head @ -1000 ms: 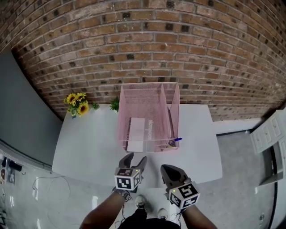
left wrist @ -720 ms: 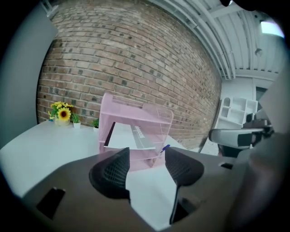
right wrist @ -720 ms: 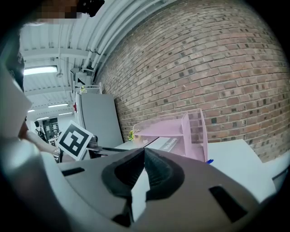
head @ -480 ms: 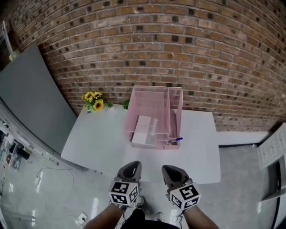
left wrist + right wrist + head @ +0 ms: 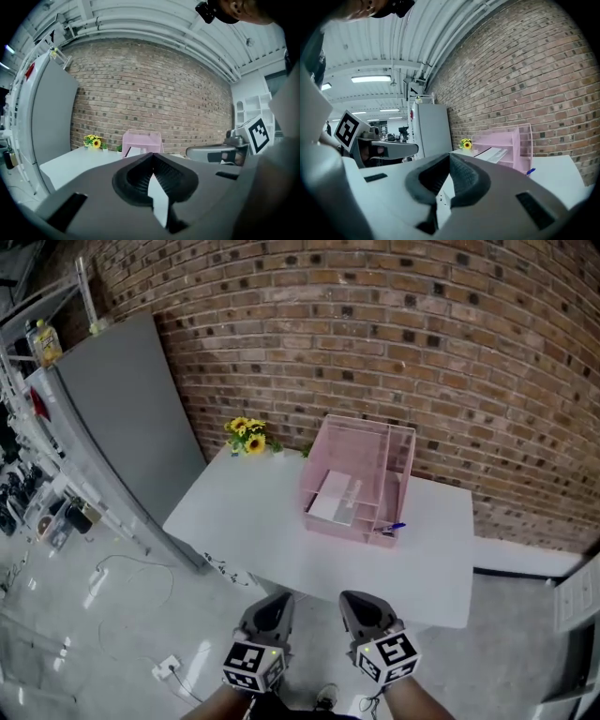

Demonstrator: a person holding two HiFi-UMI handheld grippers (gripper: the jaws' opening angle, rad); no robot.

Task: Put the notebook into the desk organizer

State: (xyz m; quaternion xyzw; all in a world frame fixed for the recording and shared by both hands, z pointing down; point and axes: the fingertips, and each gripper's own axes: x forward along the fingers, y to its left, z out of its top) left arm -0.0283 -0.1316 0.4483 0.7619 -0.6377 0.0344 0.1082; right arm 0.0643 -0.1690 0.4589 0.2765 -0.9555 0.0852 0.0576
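Where notebook [image 5: 335, 500] lies in desk organizer [image 5: 405, 461], long axis points toward wall [image 5: 375, 334].

Notebook [image 5: 335, 500] partly behind organizer [image 5: 367, 442] mesh

A white table [image 5: 253, 531] stands against a red brick wall [image 5: 375, 324], a tall grey cabinet [image 5: 131, 418] beside it.

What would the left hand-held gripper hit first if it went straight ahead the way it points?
Probably the white table, near its front edge; the pink mesh desk organizer lies further along that line. Depth is hard to judge.
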